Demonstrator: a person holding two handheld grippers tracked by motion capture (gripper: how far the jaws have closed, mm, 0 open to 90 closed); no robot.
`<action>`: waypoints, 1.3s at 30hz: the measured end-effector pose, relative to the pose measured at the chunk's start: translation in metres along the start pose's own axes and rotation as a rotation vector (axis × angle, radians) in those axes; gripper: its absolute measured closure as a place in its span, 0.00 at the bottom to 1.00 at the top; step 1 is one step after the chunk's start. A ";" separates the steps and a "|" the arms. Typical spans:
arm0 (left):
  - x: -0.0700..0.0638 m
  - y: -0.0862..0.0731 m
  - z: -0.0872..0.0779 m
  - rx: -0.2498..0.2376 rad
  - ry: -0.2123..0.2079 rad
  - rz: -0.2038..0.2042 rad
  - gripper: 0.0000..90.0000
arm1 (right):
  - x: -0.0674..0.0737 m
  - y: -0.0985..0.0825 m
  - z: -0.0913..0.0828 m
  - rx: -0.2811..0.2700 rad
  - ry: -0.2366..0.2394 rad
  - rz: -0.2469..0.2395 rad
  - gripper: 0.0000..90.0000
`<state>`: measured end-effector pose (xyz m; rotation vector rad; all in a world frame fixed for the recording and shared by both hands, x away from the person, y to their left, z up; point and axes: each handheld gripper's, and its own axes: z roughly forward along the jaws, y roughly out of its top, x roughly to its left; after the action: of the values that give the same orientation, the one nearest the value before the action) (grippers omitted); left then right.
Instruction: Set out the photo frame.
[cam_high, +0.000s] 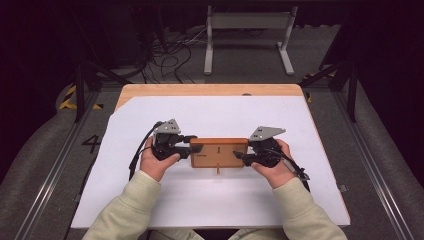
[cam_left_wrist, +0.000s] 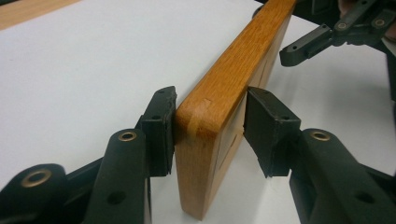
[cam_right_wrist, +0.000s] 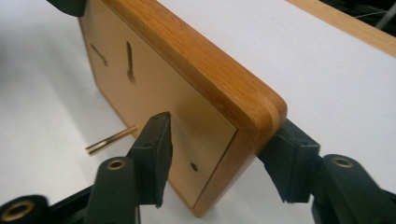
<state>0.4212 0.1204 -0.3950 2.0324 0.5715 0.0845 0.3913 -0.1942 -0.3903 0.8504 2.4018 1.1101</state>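
Note:
A wooden board (cam_high: 218, 150) with an inset face panel, two dark slots and a brass pin (cam_right_wrist: 109, 140) stands on edge between my two grippers at the middle of the table. My left gripper (cam_left_wrist: 210, 130) clamps the board's left end, one pad on each broad face. My right gripper (cam_right_wrist: 224, 149) holds the right end, with one pad against the inset face and the other behind the rounded back corner. In the high view the left gripper (cam_high: 192, 148) and right gripper (cam_high: 242, 154) face each other across the board, and the brass pin (cam_high: 218, 170) points toward the person.
A white sheet (cam_high: 215, 115) covers most of the wooden table (cam_high: 210, 90). Beyond the far edge are floor cables and a metal stand (cam_high: 247, 35). Dark frame struts stand at both back corners.

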 end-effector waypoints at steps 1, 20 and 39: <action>0.000 0.000 -0.001 0.002 -0.011 0.004 0.61 | 0.001 -0.001 -0.001 -0.003 0.015 0.002 0.48; -0.017 -0.007 -0.012 0.036 -0.128 0.016 0.57 | 0.013 -0.010 -0.016 0.008 0.075 -0.009 0.48; -0.024 -0.011 -0.019 0.014 -0.174 0.042 0.54 | 0.024 -0.019 -0.031 0.009 0.098 -0.027 0.40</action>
<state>0.3905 0.1302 -0.3901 2.0417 0.4219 -0.0709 0.3496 -0.2059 -0.3870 0.7809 2.4914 1.1564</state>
